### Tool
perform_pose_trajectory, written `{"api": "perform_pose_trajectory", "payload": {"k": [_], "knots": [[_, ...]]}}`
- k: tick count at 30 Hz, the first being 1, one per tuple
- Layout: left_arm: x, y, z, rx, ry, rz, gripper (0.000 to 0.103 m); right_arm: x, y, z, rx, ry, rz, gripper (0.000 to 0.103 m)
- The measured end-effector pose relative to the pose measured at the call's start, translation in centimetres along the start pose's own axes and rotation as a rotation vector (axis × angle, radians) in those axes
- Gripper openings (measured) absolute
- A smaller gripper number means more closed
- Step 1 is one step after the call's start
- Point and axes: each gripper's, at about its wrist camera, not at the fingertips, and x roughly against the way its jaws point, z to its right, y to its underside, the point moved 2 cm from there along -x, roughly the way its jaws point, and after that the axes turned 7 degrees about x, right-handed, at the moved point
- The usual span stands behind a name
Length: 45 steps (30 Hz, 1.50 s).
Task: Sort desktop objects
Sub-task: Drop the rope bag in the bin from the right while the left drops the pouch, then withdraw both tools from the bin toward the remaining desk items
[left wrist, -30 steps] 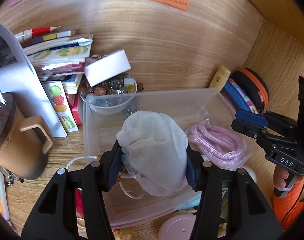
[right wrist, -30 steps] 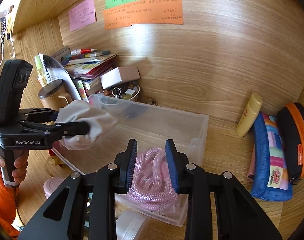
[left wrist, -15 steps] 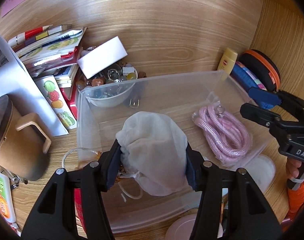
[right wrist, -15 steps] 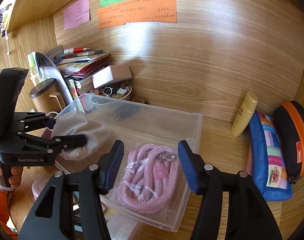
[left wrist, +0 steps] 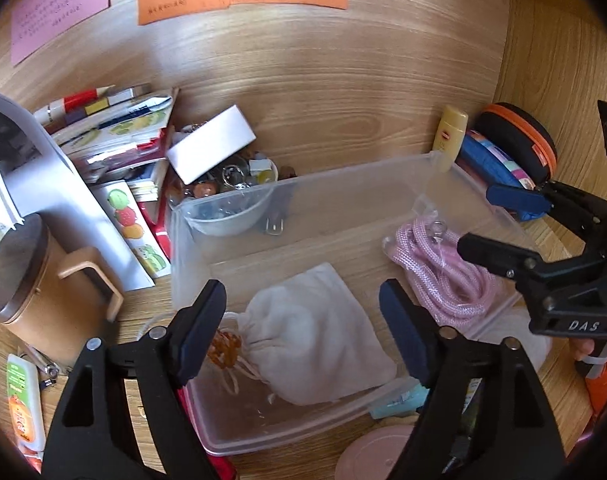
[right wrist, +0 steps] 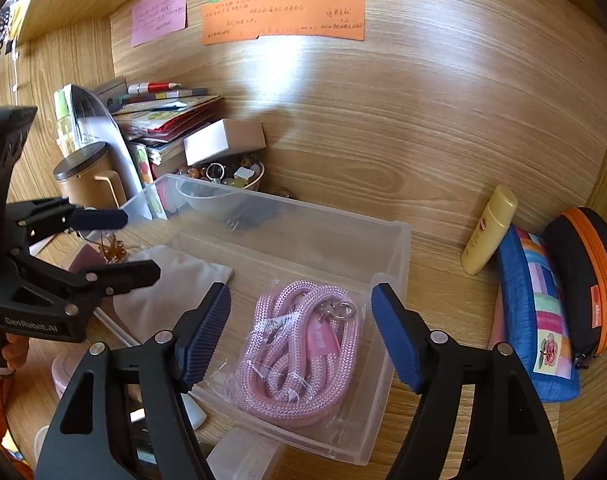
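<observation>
A white cloth pouch (left wrist: 315,336) and a bagged pink rope (right wrist: 299,344) lie flat, apart, inside the clear bin (right wrist: 387,284).

Writing on orange note (right wrist: 282,14) too small to read. Pink lid (left wrist: 377,454) cut off by bottom edge.

The clear plastic bin (right wrist: 387,264) stands open-topped; the bare wooden desk (right wrist: 435,280) separates its right wall from the yellow bottle (right wrist: 489,230).

Wooden desk (right wrist: 443,272): clear bin (right wrist: 399,248), mug (left wrist: 43,300), yellow bottle (right wrist: 489,230), pouches (right wrist: 539,312).
</observation>
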Motion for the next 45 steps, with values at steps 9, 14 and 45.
{"api": "perform_pose_trajectory", "payload": {"k": [9,14,45], "knots": [[-0.1,-0.1,-0.2,0.003,-0.025,-0.002,0.084,-0.1,0.0,-1.0,0.055,0.016,0.000,0.083],[0.4,-0.2,-0.3,0.010,-0.035,0.019,0.092,0.2,-0.2,-1.2,0.064,0.018,0.007,0.084],[7.8,5.0,-7.1,0.128,-0.169,0.014,0.101,7.8,3.0,-1.5,0.041,0.215,0.017,0.093]]}}
